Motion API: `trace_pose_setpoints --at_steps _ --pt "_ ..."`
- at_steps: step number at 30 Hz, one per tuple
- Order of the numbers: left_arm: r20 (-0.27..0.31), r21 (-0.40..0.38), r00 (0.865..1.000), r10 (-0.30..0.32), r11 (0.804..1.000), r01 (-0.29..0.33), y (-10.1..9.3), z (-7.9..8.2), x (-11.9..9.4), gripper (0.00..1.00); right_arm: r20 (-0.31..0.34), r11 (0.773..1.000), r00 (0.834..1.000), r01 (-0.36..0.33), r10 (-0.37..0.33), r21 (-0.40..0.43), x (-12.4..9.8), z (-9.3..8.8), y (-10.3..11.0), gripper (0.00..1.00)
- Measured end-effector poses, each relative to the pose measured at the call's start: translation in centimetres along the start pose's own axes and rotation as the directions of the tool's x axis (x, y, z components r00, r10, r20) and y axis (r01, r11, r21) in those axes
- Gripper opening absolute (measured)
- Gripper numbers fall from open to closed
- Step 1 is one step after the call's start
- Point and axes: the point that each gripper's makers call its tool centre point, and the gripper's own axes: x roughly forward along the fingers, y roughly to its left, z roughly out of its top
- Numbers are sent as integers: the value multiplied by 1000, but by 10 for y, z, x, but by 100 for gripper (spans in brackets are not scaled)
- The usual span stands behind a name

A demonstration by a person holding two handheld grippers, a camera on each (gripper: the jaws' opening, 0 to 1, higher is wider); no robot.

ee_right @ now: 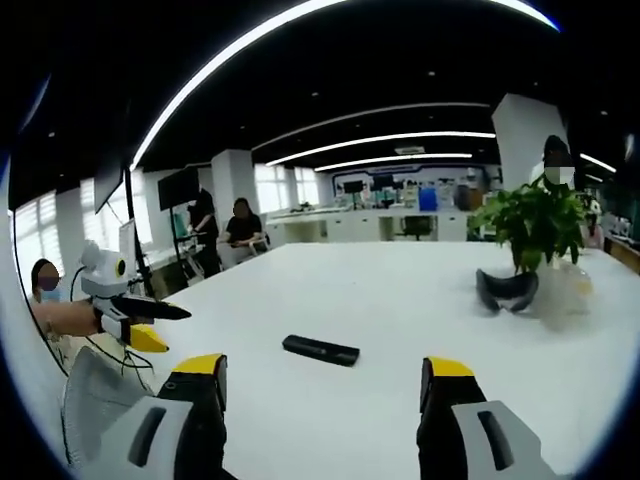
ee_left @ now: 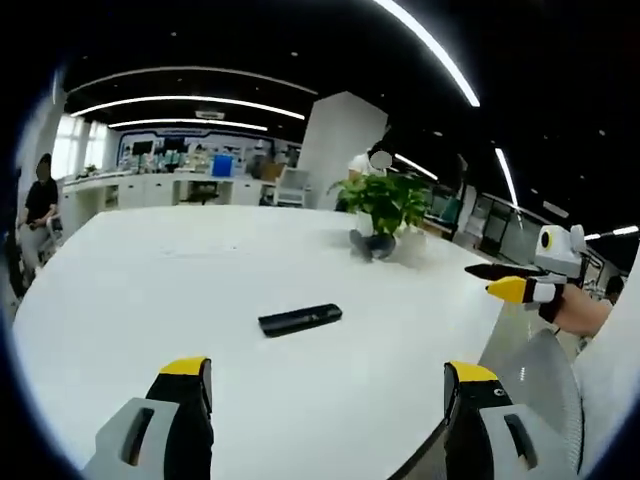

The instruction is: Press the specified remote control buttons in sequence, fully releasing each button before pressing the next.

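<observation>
Your left tool (ee_left: 325, 395): jaws wide apart, holding nothing. Your right tool (ee_right: 322, 390): likewise spread and empty. Remote (ee_left: 300, 319): flat on the white surface (ee_left: 200, 270), just beyond both. Potted plant (ee_left: 385, 205): far right.

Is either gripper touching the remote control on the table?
No. The remote control lies alone on the white table, beyond the open left gripper.

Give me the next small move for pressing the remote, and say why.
Probably bring the right hand-held gripper forward and down toward the black remote. The remote lies flat on the white table, just ahead of its open jaws, and nothing touches it yet. The left hand-held gripper also hangs open.
</observation>
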Motion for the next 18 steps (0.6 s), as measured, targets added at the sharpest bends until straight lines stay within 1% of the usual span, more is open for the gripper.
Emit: trace_pose_setpoints --at_steps 4,6,7,8,9,10,13,14,16,17,18 --pt "-63 34 998 -25 999 28 8 -2 12 100 0 1000 1000 -2 2 -5 6 1 0 78" --pt "-114 82 993 -43 995 52 12 -5 20 100 -10 1000 1000 -6 6 -14 8 -2 2 78" --pt "-147 110 988 -49 992 66 15 -8 26 100 -17 1000 1000 -9 9 -16 8 -4 3 77" --pt "-167 128 984 -54 989 76 17 -9 29 100 -24 1000 1000 -13 13 -16 9 -6 4 77" --pt "-207 158 976 -61 983 95 19 -11 35 100 -39 1000 999 -19 18 -13 9 -11 6 77" --pt "-214 182 975 -60 978 100 21 -11 39 100 -47 1000 999 -21 20 -12 9 -13 6 77" --pt "-277 240 958 -75 960 145 26 -15 53 99 -87 1000 996 -25 24 -14 7 -24 7 76" --pt "-310 261 947 -80 951 166 28 -18 59 99 -95 1000 995 -26 24 -14 7 -26 7 76" --pt "-351 284 931 -94 937 202 29 -23 69 98 -114 999 993 -30 28 -18 6 -31 7 75" --pt "-360 291 927 -104 932 218 29 -24 73 98 -123 999 992 -30 27 -20 6 -33 6 75" --pt "-374 291 919 -126 925 246 29 -26 79 98 -133 999 991 -31 28 -20 6 -35 5 74"
